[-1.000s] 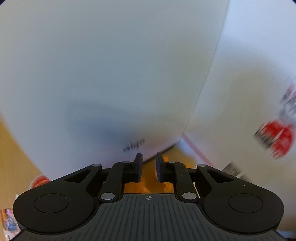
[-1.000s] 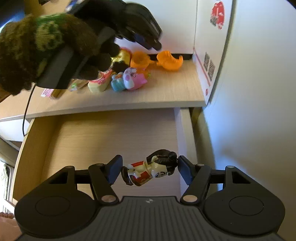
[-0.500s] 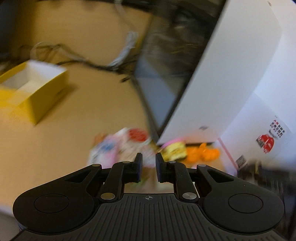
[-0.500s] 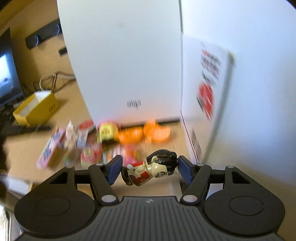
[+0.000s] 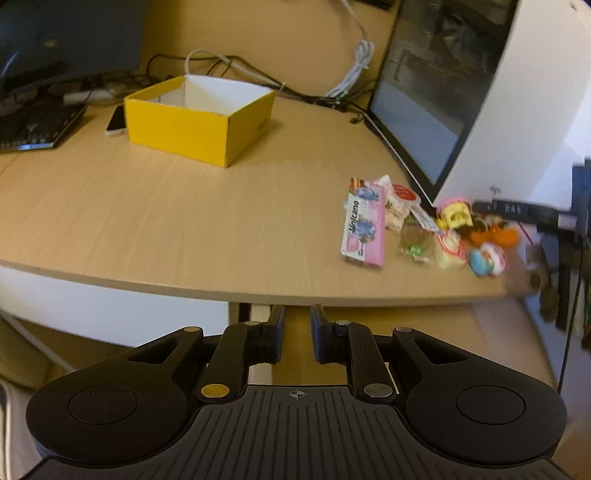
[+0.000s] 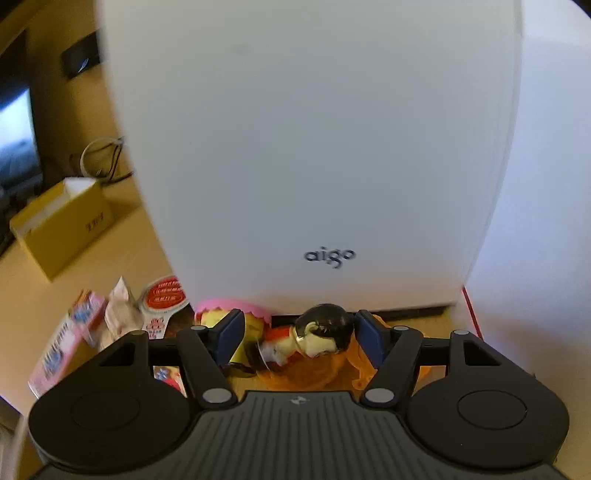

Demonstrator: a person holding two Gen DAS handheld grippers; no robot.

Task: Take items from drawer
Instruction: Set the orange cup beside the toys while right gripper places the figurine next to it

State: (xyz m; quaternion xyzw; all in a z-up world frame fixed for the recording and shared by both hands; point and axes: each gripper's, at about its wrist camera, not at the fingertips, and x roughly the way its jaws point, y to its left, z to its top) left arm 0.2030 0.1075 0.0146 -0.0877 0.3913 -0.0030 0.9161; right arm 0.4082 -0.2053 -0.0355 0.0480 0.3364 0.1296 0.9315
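Well along, by the look of it: several small items already out on desk [image 5: 147, 221] by white aigo case [image 6: 314, 147]. Right gripper [image 6: 299, 341] clamped on toy figure [image 6: 314, 339], over orange toys [image 6: 310, 373], not yet set down. Left gripper [image 5: 297, 338] nearly together, empty, at desk edge. Counted: 1 figure, 1 yellow box [image 5: 199, 118], approx 8 pile items; blur, exact no. unclear.

A curved desk of pale wood grain [image 5: 147, 221] fills the scene, with a white rounded computer case marked "aigo" [image 6: 314, 147] standing far right on it. An open yellow cardboard box with a white inside [image 5: 199, 114] sits far left of centre, a dark monitor [image 5: 66, 37] and black keyboard [image 5: 33, 125] beyond, tangled cables [image 5: 258, 74] along the tan wall [image 5: 258, 29]
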